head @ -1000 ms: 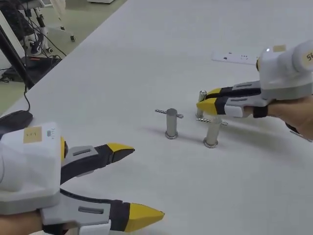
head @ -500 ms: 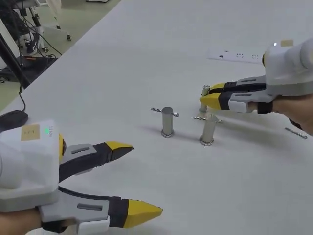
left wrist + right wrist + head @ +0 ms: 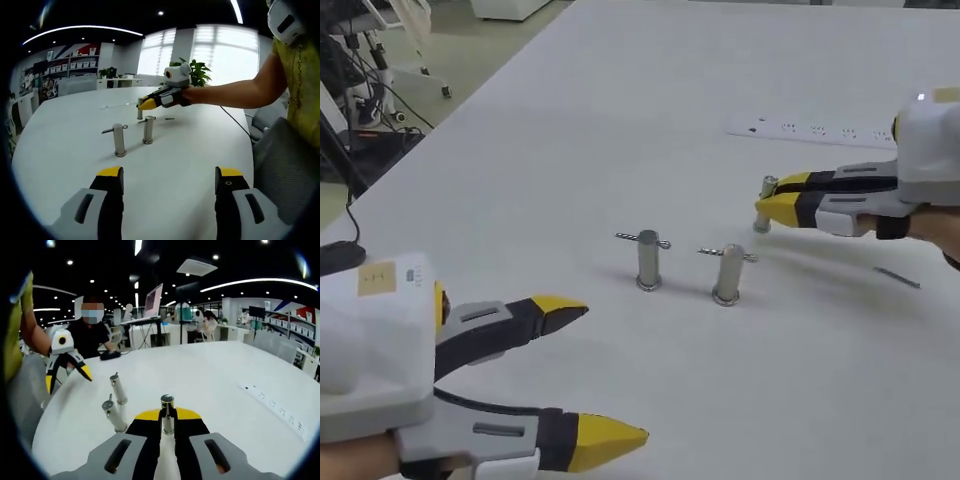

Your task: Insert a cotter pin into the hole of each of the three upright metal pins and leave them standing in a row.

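Two upright metal pins [image 3: 648, 262] [image 3: 727, 272] stand side by side mid-table, each with a cotter pin through its top. They also show in the left gripper view [image 3: 118, 140] [image 3: 148, 130] and the right gripper view [image 3: 118, 388] [image 3: 112, 412]. My right gripper [image 3: 767, 207] is shut on a third metal pin [image 3: 764, 190], upright and without a cotter pin [image 3: 167, 412], to the right of and behind the pair. A loose cotter pin [image 3: 897, 277] lies on the table below that hand. My left gripper [image 3: 605, 372] is open near the front left, holding nothing [image 3: 170, 180].
A white power strip [image 3: 810, 130] lies at the back right of the white table [image 3: 570, 150]. Across the table sits a person at a monitor [image 3: 92, 335]. Chairs and cables stand on the floor past the table's left edge.
My right gripper has carried the third pin rightward, from just behind the right-hand standing pin to a spot clear of the pair. The left gripper has stayed open in place.
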A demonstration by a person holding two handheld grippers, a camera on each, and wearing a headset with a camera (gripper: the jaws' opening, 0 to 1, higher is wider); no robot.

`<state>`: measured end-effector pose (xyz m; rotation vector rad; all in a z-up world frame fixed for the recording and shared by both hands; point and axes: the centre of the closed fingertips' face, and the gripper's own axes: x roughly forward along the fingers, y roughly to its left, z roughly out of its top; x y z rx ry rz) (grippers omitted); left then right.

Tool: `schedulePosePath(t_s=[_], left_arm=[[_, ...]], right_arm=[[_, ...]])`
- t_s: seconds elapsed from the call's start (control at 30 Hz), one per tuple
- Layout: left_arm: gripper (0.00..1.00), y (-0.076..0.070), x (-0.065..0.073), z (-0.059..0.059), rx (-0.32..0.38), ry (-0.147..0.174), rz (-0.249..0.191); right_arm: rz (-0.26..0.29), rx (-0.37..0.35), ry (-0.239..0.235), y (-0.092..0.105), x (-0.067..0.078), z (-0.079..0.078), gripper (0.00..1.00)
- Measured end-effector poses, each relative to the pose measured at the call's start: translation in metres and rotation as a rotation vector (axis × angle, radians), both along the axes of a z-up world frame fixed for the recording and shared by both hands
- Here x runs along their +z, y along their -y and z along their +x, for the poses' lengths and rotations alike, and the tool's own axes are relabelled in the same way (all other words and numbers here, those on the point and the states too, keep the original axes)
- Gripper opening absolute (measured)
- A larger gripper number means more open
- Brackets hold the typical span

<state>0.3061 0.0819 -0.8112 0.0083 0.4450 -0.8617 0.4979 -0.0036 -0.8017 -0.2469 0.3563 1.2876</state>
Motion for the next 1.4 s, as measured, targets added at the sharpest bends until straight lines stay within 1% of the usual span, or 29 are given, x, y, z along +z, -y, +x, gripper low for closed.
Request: schedulePosePath(t_s=[0.2,0.4,0.57,0.63,0.77,0.83,0.93,1.07,1.17,1.27,1.4], left_arm=[[0.74,0.004,0.007,-0.003,-0.012,0.014,-0.002],[0.74,0.006,0.012,-0.006,-0.024,0.025,0.002],[0.73,0.008,0.019,-0.008,-0.033,0.042,0.007],[0.73,0.008,0.022,-0.009,-0.037,0.048,0.011],[0.72,0.009,0.028,-0.013,-0.044,0.062,0.016],[0.72,0.009,0.03,-0.015,-0.045,0.067,0.019],[0.72,0.009,0.035,-0.019,-0.05,0.077,0.026],[0.72,0.01,0.038,-0.026,-0.053,0.086,0.033],[0.71,0.011,0.04,-0.03,-0.054,0.091,0.034],[0.71,0.011,0.041,-0.034,-0.053,0.094,0.038],[0.71,0.007,0.04,-0.038,-0.047,0.089,0.047]], right_arm=[[-0.023,-0.04,-0.004,0.027,0.0,-0.013,0.08],[-0.049,-0.07,-0.016,0.052,-0.004,-0.036,0.08],[-0.06,-0.082,-0.023,0.064,-0.002,-0.056,0.08],[-0.068,-0.075,-0.022,0.066,-0.001,-0.066,0.08],[-0.065,-0.069,-0.022,0.067,0.002,-0.085,0.08],[-0.06,-0.063,-0.027,0.066,0.002,-0.095,0.08],[-0.065,-0.036,-0.031,0.061,0.001,-0.113,0.08],[-0.049,-0.008,-0.039,0.049,0.002,-0.129,0.08],[-0.044,0.042,-0.045,0.031,0.0,-0.144,0.09],[-0.043,0.09,-0.05,0.013,-0.003,-0.155,0.09],[-0.041,0.156,-0.054,-0.007,-0.007,-0.164,0.08]])
